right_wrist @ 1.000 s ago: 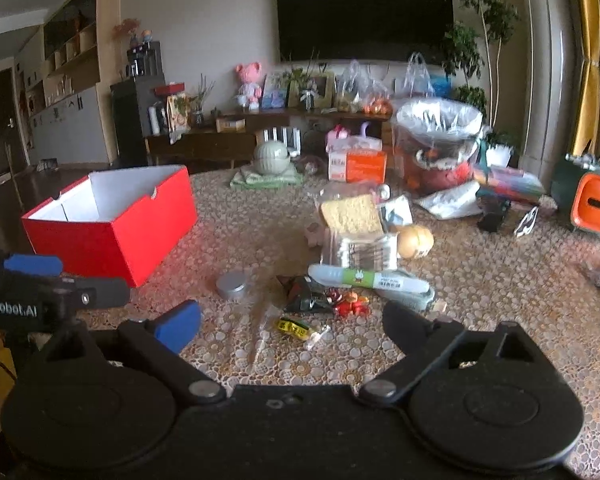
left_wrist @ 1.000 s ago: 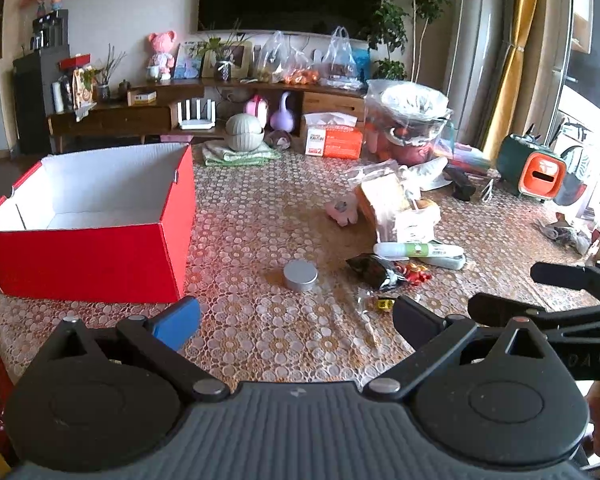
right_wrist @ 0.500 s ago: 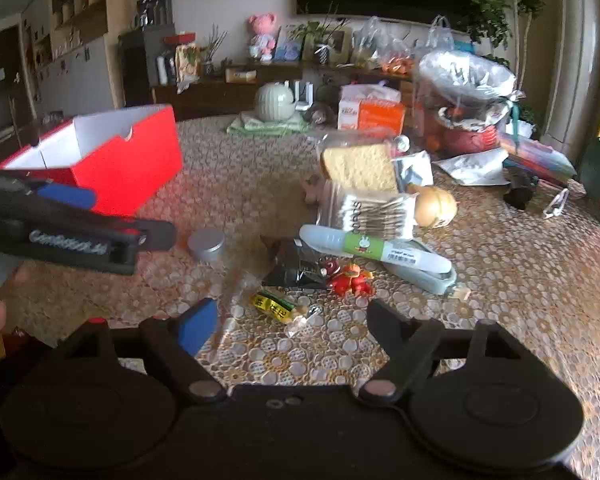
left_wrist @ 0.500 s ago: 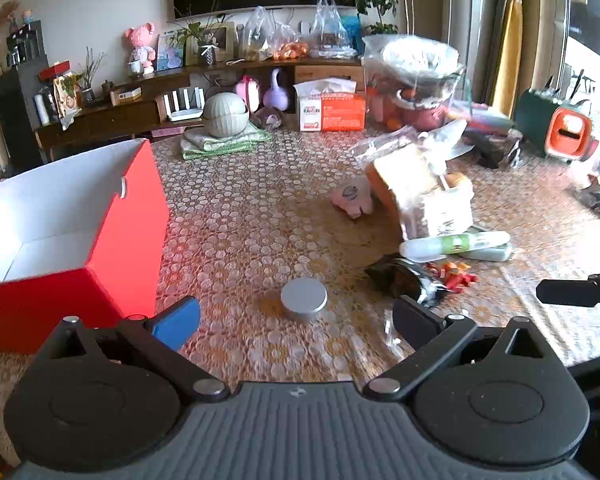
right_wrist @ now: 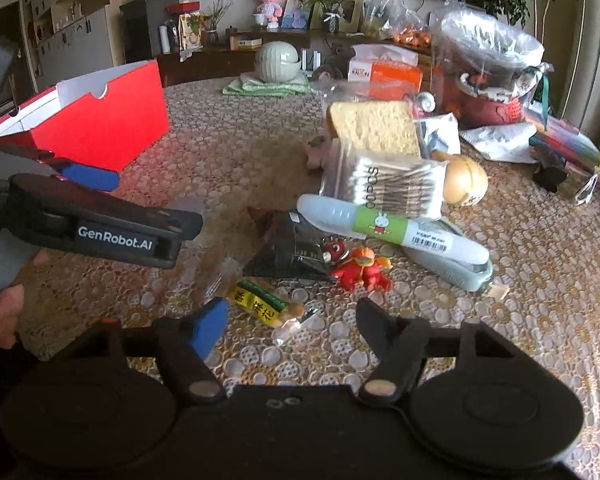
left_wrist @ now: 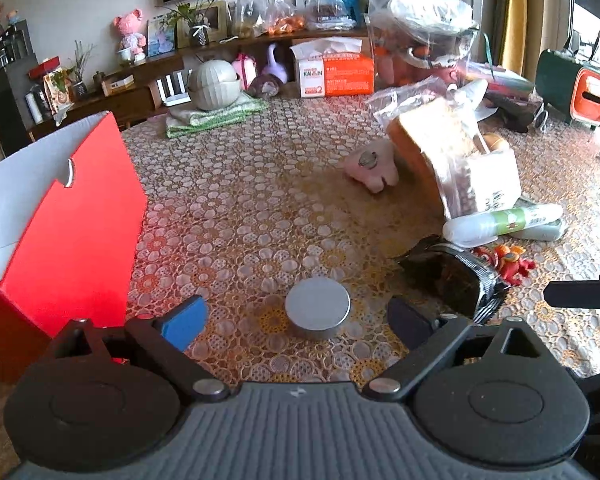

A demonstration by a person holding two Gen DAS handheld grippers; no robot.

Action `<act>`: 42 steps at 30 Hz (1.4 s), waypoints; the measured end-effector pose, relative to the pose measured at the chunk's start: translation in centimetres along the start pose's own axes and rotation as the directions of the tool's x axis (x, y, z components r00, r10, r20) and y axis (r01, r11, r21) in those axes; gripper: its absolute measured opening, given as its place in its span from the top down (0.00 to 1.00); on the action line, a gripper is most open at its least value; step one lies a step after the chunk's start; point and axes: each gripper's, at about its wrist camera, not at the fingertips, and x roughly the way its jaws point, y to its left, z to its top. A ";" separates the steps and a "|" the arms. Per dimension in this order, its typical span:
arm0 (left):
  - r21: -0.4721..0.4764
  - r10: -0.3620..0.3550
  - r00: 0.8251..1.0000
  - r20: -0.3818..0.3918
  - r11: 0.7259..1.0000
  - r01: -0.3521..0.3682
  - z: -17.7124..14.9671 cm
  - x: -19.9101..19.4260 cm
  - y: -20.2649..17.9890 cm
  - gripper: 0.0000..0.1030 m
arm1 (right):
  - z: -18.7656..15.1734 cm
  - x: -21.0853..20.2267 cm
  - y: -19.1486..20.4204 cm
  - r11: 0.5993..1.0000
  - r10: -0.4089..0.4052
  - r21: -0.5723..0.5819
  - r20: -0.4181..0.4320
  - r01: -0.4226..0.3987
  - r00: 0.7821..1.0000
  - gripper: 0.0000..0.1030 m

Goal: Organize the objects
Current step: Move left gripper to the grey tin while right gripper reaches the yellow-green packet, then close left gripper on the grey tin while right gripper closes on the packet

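1. Closer now than half a second ago: the left gripper point(left_wrist: 296, 320) has pushed forward and down, and the round silver tin point(left_wrist: 318, 313) sits right between its spread fingers, untouched on either side.
2. Blue pad point(left_wrist: 185, 321) on one side, black pad point(left_wrist: 410, 322) on the other, both clear of the tin.
3. Red box point(left_wrist: 72, 236) stands open just to the left on the lace tablecloth point(left_wrist: 240, 208).
4. Over to the right gripper point(right_wrist: 290, 326): fingers spread too, holding nothing, hovering just short of a yellow snack packet point(right_wrist: 260, 303).
5. Beyond it lie a black foil pouch point(right_wrist: 290, 246), a red toy figure point(right_wrist: 360, 268) and a white tube point(right_wrist: 374, 226), all bunched together.
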 end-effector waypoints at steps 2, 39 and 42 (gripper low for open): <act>-0.003 -0.009 1.000 -0.008 1.000 0.009 -0.1 0.5 0.1 0.12 | 0.0 0.4 0.0 1.000 0.006 -0.002 -0.010 -0.006 1.000 0.38; -0.072 -0.099 0.994 -0.038 0.993 0.096 -0.6 -1.2 1.7 0.63 | 0.1 -1.5 1.1 0.999 0.046 0.016 -0.014 -0.045 0.999 0.71; -0.077 -0.111 0.993 -0.032 0.991 0.108 -0.7 -2.8 1.9 0.63 | 0.3 -2.8 1.4 0.999 0.050 0.013 0.007 -0.050 0.999 0.71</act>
